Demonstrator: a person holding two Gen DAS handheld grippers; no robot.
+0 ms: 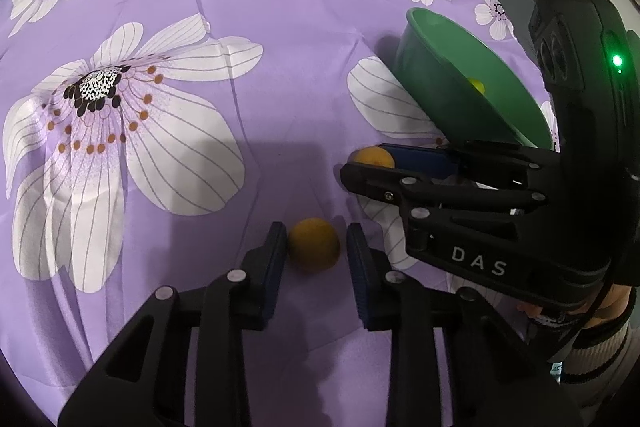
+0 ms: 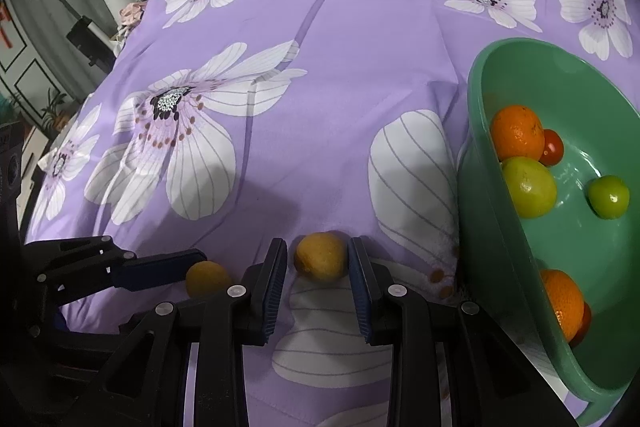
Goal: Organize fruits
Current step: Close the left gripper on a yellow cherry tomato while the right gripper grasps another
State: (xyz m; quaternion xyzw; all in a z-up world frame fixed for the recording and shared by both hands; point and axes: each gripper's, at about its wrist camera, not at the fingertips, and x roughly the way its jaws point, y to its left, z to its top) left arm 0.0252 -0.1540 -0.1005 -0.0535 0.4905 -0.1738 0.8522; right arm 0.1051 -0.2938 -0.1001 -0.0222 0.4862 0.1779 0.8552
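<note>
Left wrist view looks down on a purple cloth [image 1: 280, 47] printed with white flowers. Between the two blue pads of the left gripper [image 1: 317, 245] sits a small yellow-orange fruit [image 1: 314, 245] on the cloth; the left pad touches it, and whether the right pad does too is hard to tell, as a thin dark strip shows there. The jaws are drawn in narrow around it. Beside it on the right, the right gripper [image 1: 370, 167] reaches in from the side, its jaws closed on a second yellow-orange fruit [image 1: 374, 158], mostly hidden by the fingers. Behind that stands a green bowl [image 1: 440, 75], tilted, with one yellowish-green fruit just visible inside.

From the right wrist camera, the second fruit [image 2: 321, 256] is clamped between the right gripper's [image 2: 319, 257] pads, both touching it, resting on the cloth [image 2: 340, 67]. The first fruit [image 2: 208, 278] shows at lower left against a pad of the left gripper [image 2: 192, 267]. So two loose fruits remain outside the bowl, near each other and just beside it.

The bowl [image 2: 476, 187] here reveals more: two oranges [image 2: 516, 133], one at the top and one lower down, two green fruits [image 2: 528, 193], and one small red fruit [image 2: 554, 147]. Another red one may sit behind the lower orange, though only an edge shows.
</note>
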